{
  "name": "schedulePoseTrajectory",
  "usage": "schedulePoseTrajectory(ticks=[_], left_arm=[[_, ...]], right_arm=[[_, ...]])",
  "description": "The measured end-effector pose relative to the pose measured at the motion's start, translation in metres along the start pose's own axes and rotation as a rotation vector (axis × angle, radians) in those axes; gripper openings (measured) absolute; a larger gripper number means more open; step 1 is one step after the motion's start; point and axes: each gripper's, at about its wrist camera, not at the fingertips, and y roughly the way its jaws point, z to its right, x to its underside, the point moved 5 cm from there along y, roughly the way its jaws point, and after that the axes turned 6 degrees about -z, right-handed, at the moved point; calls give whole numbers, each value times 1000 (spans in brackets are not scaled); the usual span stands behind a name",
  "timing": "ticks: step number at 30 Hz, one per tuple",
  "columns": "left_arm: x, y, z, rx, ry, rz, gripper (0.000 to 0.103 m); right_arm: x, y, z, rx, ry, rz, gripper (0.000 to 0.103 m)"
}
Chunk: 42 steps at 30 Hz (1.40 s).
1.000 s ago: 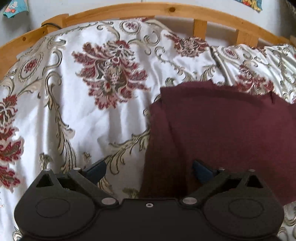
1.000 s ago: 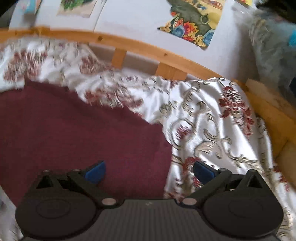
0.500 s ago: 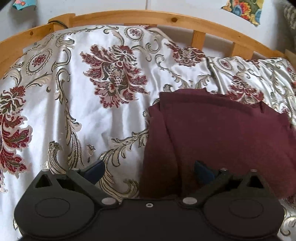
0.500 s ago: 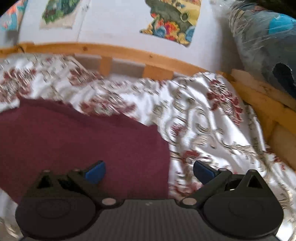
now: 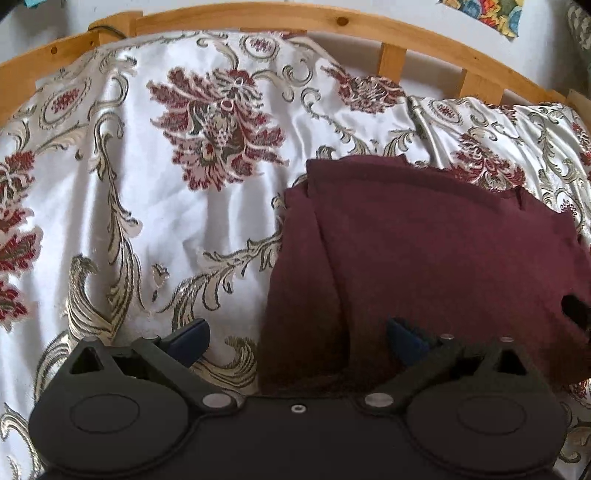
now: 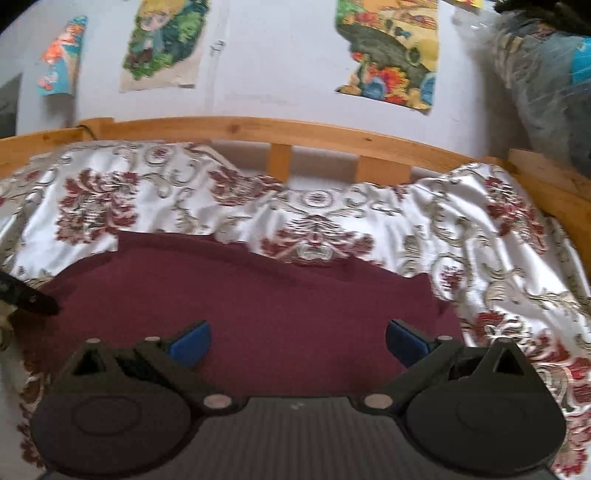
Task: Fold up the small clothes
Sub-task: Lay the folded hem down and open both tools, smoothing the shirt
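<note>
left wrist view has my left gripper (image 5: 297,336) spread wide with nothing between its blue pads (image 5: 188,338), one pad over the bedspread (image 5: 147,206) and the other over the near left part of the garment (image 5: 424,258). the maroon garment lies flat and folded on the floral bedspread, its left edge showing a doubled layer, its far edge well short of the wooden rail (image 5: 295,18). compared with a second ago, the garment sits a bit lower and further right in this view, and more of the rail and the wall show, so i have pulled the left gripper back and up a little. at the right edge of the view a dark tip of the other gripper now pokes in over the cloth, which was not there before.

right wrist view shows my right gripper (image 6: 298,339) also wide and empty, both pads above the garment (image 6: 277,295). a second ago its right pad hung over the bedspread (image 6: 498,258) off the garment's right edge; now it has moved left and tilted up, so the posters (image 6: 388,51) on the wall fill the top. a finger of the left gripper shows at the far left, over the garment's left edge.
</note>
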Motion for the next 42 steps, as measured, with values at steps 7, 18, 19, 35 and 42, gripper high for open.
schedulePoseTrajectory(ticks=[7,18,19,35,42], left_arm=[[1,8,-5,17,-44,-31,102],[1,12,-5,15,-44,-39,102],[1,12,-5,15,-46,-41,102],[-9,18,-3,155,-51,-43,73],[-15,8,5,180,-71,-57,23]], right_arm=[[20,17,-9,-15,-51,-43,103],[25,23,-6,-44,-24,-85,103],[25,24,-5,-50,-15,-90,103],[26,27,-2,-75,21,-105,103],[27,27,0,-86,38,-112,103]])
